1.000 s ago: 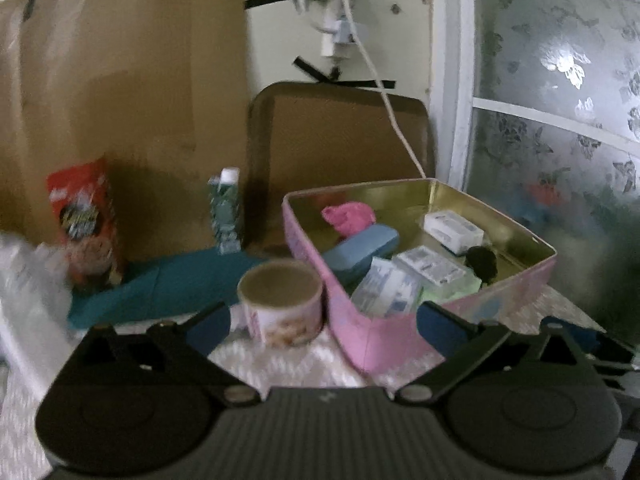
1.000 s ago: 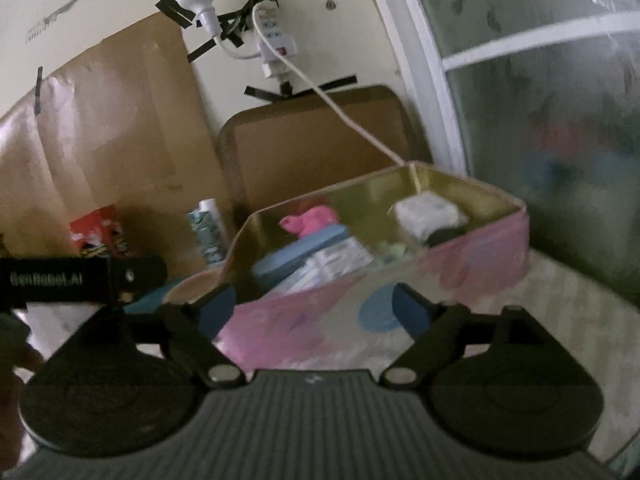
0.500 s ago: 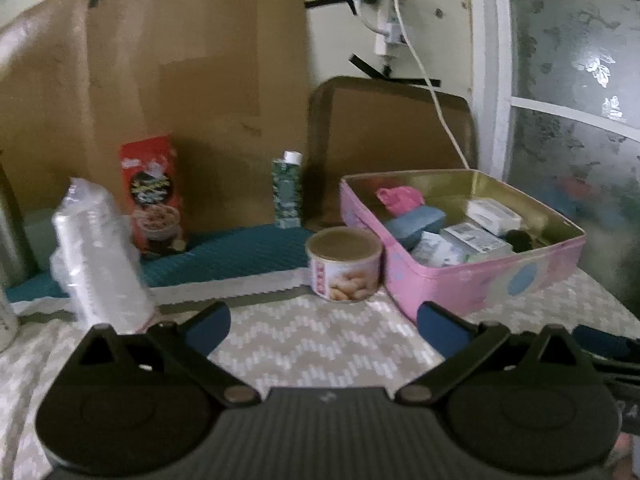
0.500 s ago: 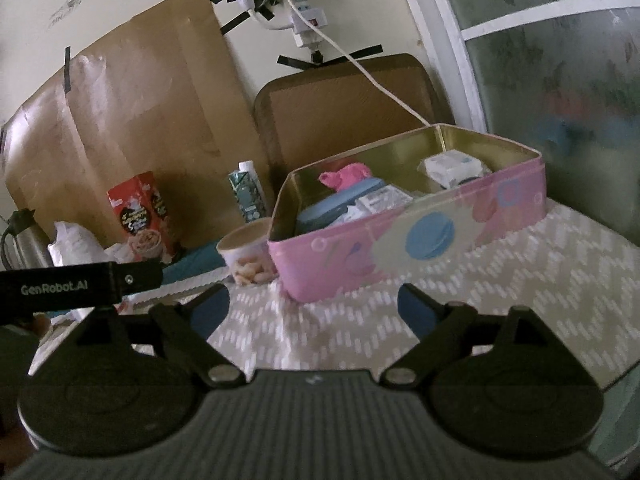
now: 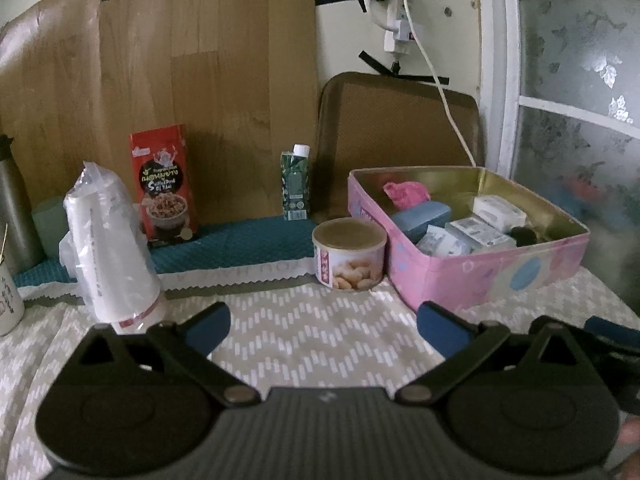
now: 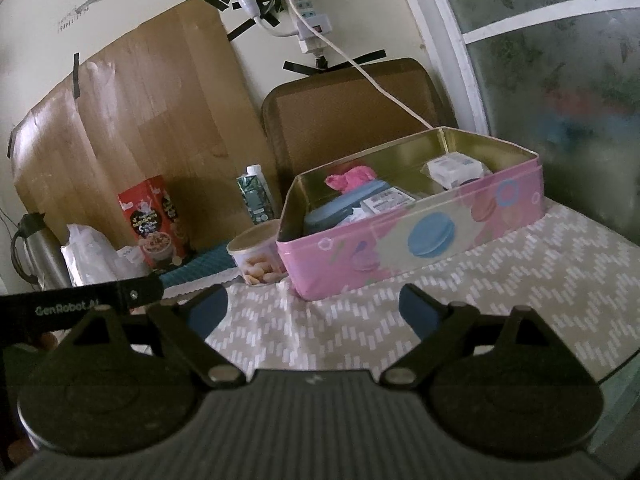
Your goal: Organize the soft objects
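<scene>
An open pink tin [image 5: 500, 272] [image 6: 420, 236] stands on the patterned tablecloth at the right. Inside lie a crumpled pink soft thing [image 5: 406, 194] [image 6: 350, 178], a blue case [image 5: 420, 216] [image 6: 340, 210], white packets [image 5: 474, 234] [image 6: 386, 200] and a white box [image 5: 498, 208] [image 6: 452, 168]. My left gripper [image 5: 322, 322] is open and empty over the cloth, short of the tin. My right gripper [image 6: 312, 306] is also open and empty, in front of the tin's painted side.
A round nut can [image 5: 350, 254] [image 6: 256, 256] sits left of the tin. Behind stand a green carton [image 5: 295, 186], a red snack box [image 5: 164, 188], a bagged stack of cups [image 5: 112, 248], a metal flask [image 6: 38, 252] and a brown tray [image 5: 400, 136] leaning on the wall.
Both grippers have drawn back from the tin, which looks smaller and farther now. More of the tablecloth and the left-hand objects have come into view. Both stay open.
</scene>
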`<state>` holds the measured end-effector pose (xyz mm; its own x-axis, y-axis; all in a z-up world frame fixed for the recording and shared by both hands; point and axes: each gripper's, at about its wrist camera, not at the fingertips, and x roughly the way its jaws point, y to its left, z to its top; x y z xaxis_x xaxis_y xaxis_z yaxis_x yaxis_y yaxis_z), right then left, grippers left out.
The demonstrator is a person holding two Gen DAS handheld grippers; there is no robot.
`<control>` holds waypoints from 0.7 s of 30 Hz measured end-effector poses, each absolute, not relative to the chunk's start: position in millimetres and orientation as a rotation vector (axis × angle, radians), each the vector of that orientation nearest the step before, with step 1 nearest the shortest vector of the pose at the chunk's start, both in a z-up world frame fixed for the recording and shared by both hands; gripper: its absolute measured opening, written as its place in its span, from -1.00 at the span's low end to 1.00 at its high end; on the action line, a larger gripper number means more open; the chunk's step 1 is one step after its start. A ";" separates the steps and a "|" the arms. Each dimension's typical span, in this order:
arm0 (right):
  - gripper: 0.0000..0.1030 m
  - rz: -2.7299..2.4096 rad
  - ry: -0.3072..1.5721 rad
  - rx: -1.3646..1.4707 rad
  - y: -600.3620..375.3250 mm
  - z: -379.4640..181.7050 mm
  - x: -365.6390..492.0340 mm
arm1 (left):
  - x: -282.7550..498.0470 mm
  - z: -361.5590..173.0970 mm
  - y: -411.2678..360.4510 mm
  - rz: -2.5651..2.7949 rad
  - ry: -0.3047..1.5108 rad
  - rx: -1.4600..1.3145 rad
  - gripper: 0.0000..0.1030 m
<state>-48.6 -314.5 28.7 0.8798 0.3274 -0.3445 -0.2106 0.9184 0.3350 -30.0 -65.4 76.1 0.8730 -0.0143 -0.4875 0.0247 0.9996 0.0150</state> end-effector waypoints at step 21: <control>0.86 0.232 0.354 0.299 -364.2 16.5 -23.4 | 27.7 63.5 -156.2 -0.069 0.581 0.178 0.99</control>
<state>-23.4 -364.2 16.5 0.9125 0.2736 -0.3040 -0.1701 0.9299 0.3262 27.7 -156.2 63.5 0.8342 -0.0147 -0.5512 0.1150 0.9823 0.1478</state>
